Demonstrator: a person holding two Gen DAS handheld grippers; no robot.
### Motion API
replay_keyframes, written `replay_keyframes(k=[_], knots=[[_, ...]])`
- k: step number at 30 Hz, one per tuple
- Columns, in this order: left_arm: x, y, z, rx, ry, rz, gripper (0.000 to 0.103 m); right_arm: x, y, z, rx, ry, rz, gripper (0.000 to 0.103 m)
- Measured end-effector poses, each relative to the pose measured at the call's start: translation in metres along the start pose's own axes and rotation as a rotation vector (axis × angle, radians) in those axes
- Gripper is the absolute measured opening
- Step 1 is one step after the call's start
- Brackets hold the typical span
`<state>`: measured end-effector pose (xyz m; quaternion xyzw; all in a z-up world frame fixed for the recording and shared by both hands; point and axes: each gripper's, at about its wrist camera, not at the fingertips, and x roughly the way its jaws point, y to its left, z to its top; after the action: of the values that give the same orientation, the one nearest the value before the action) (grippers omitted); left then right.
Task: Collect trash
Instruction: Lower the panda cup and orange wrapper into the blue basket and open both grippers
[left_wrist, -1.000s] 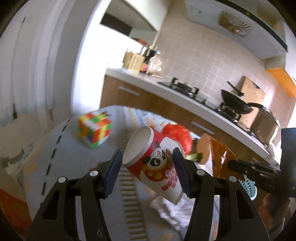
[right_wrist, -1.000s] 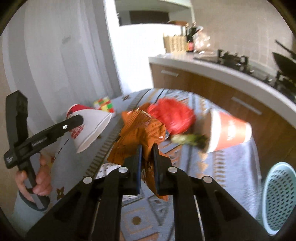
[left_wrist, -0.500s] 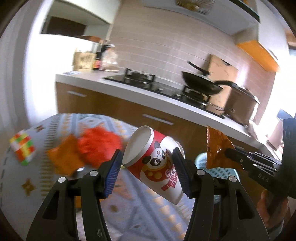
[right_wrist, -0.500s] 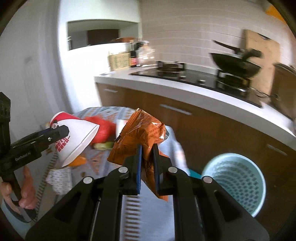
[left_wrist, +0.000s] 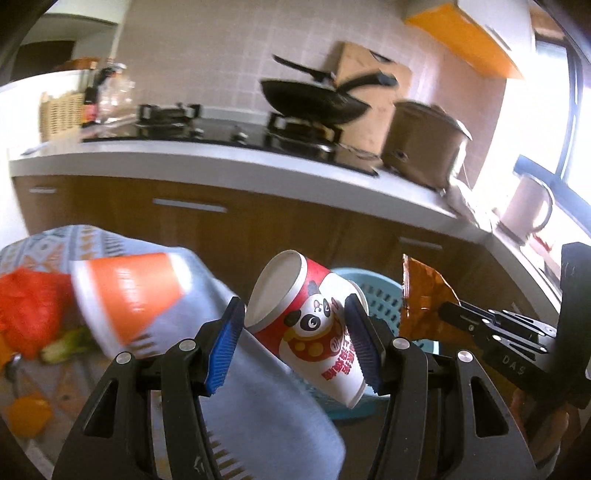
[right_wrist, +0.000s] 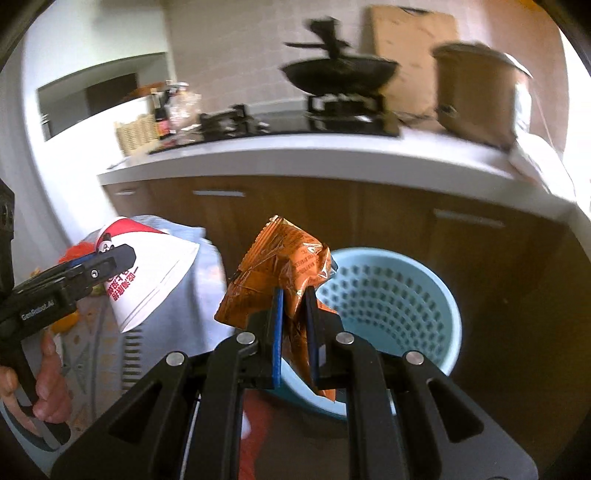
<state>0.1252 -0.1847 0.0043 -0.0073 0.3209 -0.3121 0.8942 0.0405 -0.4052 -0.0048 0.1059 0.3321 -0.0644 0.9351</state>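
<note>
My left gripper (left_wrist: 297, 343) is shut on a red and white panda paper cup (left_wrist: 310, 325), held in the air over the table edge; the cup also shows in the right wrist view (right_wrist: 147, 273). My right gripper (right_wrist: 293, 325) is shut on a crumpled orange snack wrapper (right_wrist: 280, 269), held just in front of a light blue perforated bin (right_wrist: 399, 295) on the floor. In the left wrist view the bin (left_wrist: 380, 299) lies behind the cup and the wrapper (left_wrist: 421, 295) is to its right.
On the patterned tablecloth (left_wrist: 258, 406) lie an orange paper cup on its side (left_wrist: 129, 291), a red crumpled bag (left_wrist: 29, 302), a green scrap and orange bits. Behind stands a kitchen counter (left_wrist: 221, 155) with hob, pan and brown cabinets.
Both grippers have swung right, away from the table towards the blue bin, each still holding its item. The bin is now close and large in the right wrist view.
</note>
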Motion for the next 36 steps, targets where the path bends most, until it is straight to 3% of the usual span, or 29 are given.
replay_keyframes(k=[9,13,18,20,21,23,36], knots=[[0.068,-0.039,-0.014,0.056,0.097,-0.003,0.054,0.047,-0.059,-0.034,0.137,0.170,-0.070,0.010],[0.098,-0.041,-0.024,0.010,0.202,-0.097,0.055,0.066,-0.071,-0.046,0.161,0.226,-0.095,0.011],[0.116,-0.043,-0.032,0.003,0.243,-0.098,0.056,0.076,-0.074,-0.054,0.169,0.260,-0.129,0.016],[0.118,-0.043,-0.033,0.005,0.255,-0.084,0.058,0.078,-0.073,-0.053,0.170,0.263,-0.130,0.022],[0.121,-0.043,-0.033,0.004,0.263,-0.082,0.066,0.079,-0.074,-0.053,0.173,0.262,-0.131,0.026],[0.119,-0.040,-0.032,-0.003,0.265,-0.079,0.071,0.079,-0.075,-0.053,0.182,0.261,-0.124,0.026],[0.080,-0.025,-0.028,-0.006,0.193,-0.061,0.071,0.057,-0.053,-0.037,0.157,0.202,-0.080,0.026]])
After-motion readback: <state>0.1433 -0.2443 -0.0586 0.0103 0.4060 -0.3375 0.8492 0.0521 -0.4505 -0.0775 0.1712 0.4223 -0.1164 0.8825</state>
